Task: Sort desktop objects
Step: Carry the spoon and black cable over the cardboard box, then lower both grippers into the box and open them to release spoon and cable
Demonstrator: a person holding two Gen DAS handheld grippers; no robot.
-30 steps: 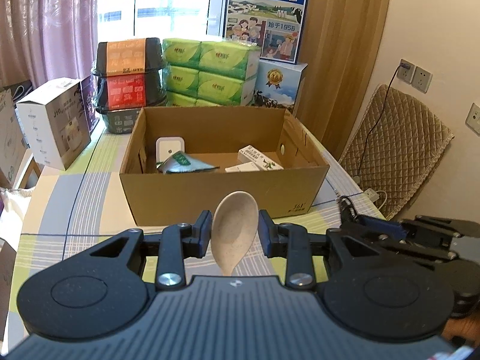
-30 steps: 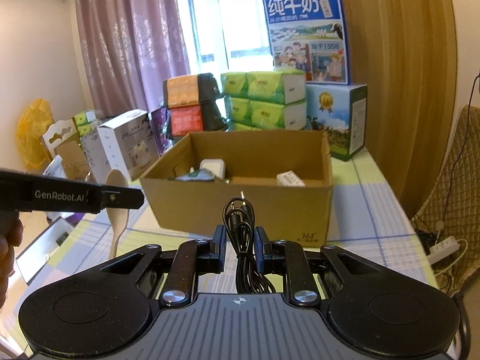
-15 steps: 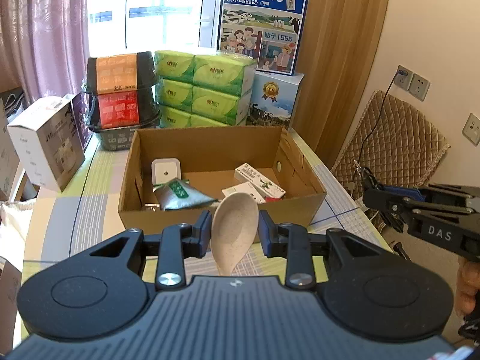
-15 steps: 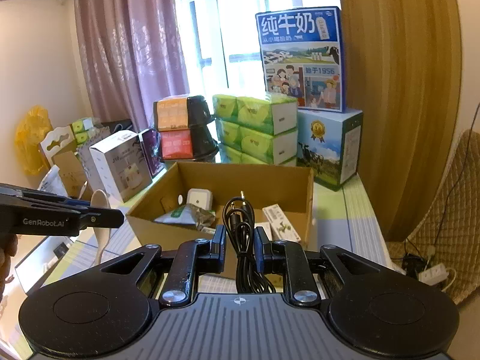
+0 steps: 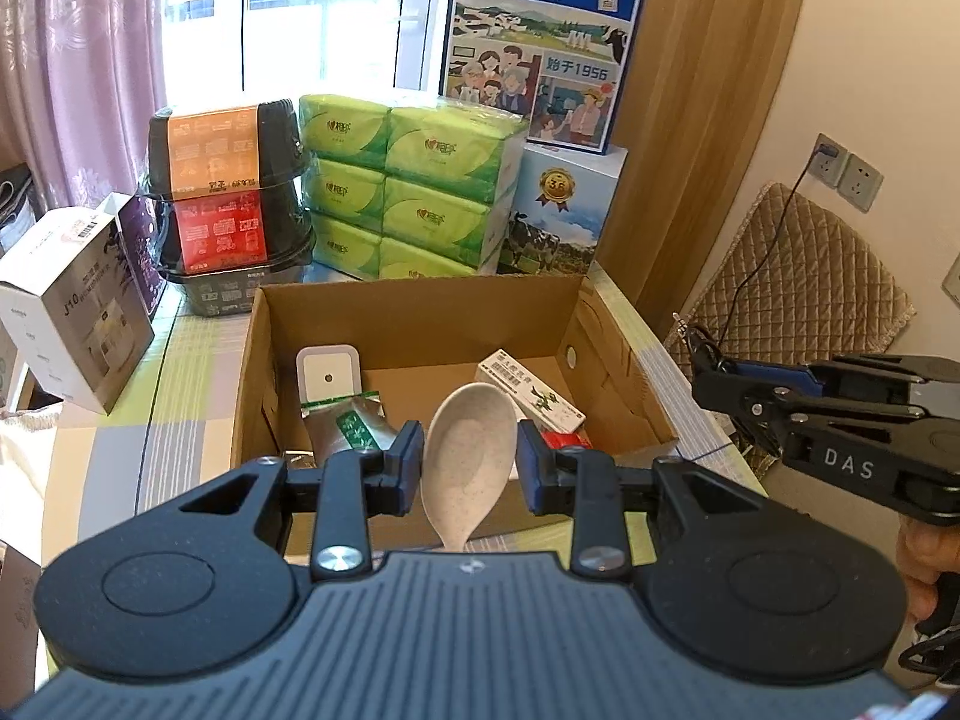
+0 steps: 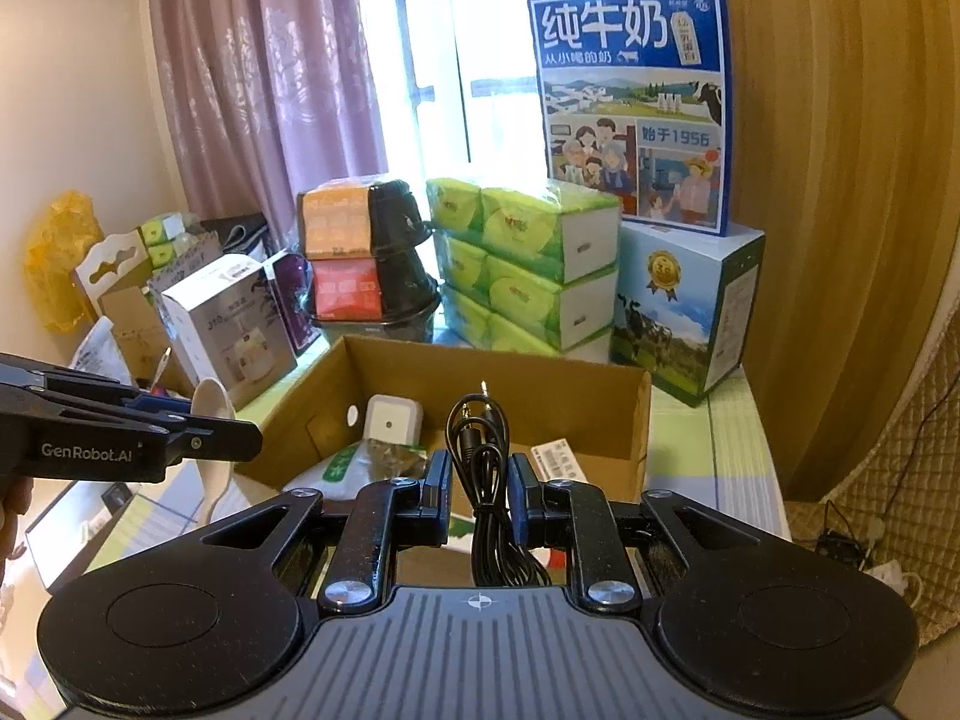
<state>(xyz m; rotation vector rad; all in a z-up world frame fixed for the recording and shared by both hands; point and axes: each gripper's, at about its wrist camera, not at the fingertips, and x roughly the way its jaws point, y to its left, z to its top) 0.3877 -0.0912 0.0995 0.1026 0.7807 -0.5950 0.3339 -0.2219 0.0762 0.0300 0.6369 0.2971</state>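
While poised above the cardboard box (image 5: pixel 420 312), left gripper (image 5: pixel 468 461) clamped on beige spoon (image 5: pixel 465 456). Right gripper (image 6: pixel 478 489) clamped on coiled black audio cable (image 6: pixel 480 468), just before the box.

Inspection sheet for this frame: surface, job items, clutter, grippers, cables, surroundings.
Surface: striped tablecloth, crowded at the back.
Job's things: open cardboard box holding a white square device, a green-labelled pouch and a long white carton.
Clutter: green tissue packs, stacked black bowls, milk cartons, white appliance box.
Grippers: left gripper shut on a beige spoon; right gripper shut on a coiled black cable.
Cables: a wall-socket lead crosses the quilted pad.
Surroundings: window, pink curtain, brown curtain.
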